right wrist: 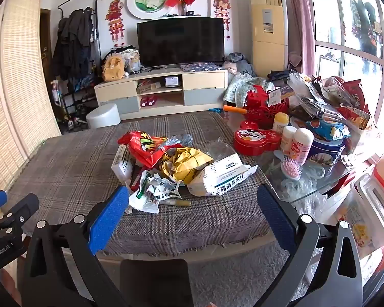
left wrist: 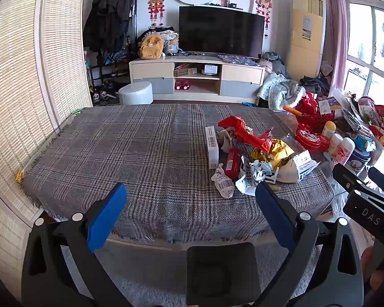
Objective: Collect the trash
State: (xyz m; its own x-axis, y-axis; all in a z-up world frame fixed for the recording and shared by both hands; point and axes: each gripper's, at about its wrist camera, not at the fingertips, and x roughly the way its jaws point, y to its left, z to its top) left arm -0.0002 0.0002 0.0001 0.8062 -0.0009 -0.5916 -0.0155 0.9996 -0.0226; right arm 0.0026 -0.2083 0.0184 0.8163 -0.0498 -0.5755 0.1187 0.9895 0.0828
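A heap of trash (left wrist: pixel 253 153) (right wrist: pixel 171 163) lies on the plaid tablecloth (left wrist: pixel 130 153) (right wrist: pixel 71 166): a red snack bag (right wrist: pixel 143 145), crumpled gold foil (right wrist: pixel 187 162), white medicine boxes (right wrist: pixel 225 176) (left wrist: pixel 212 148) and torn white wrappers (right wrist: pixel 151 192). My left gripper (left wrist: pixel 192 194) hangs open over the near table edge, left of the heap, nothing between its blue pads. My right gripper (right wrist: pixel 192 199) is open too, just short of the heap, with the wrappers ahead of its pads. Each gripper shows at the edge of the other's view.
Right of the heap stand a red tin (right wrist: pixel 256 139), small bottles (right wrist: pixel 303 145), a pink hairbrush (right wrist: pixel 290 167), a blue round tin (right wrist: pixel 325 151) and a pile of snack bags (right wrist: pixel 340 102). Beyond the table are a white stool (left wrist: pixel 135 93) and a TV cabinet (left wrist: pixel 197 76).
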